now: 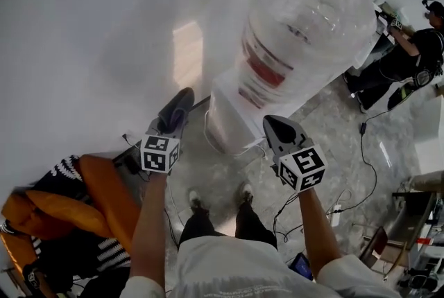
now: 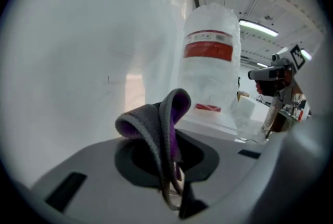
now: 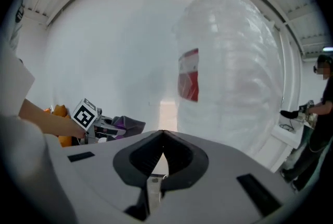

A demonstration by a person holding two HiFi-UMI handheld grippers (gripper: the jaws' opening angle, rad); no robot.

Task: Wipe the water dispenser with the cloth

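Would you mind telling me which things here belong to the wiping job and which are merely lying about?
Job in hand:
- water dispenser with its bottle
- grey and purple cloth, clamped in the left gripper
- right gripper, shut and empty

Lying about:
- orange and striped bundle
- cables on the floor
- a person working off to the right
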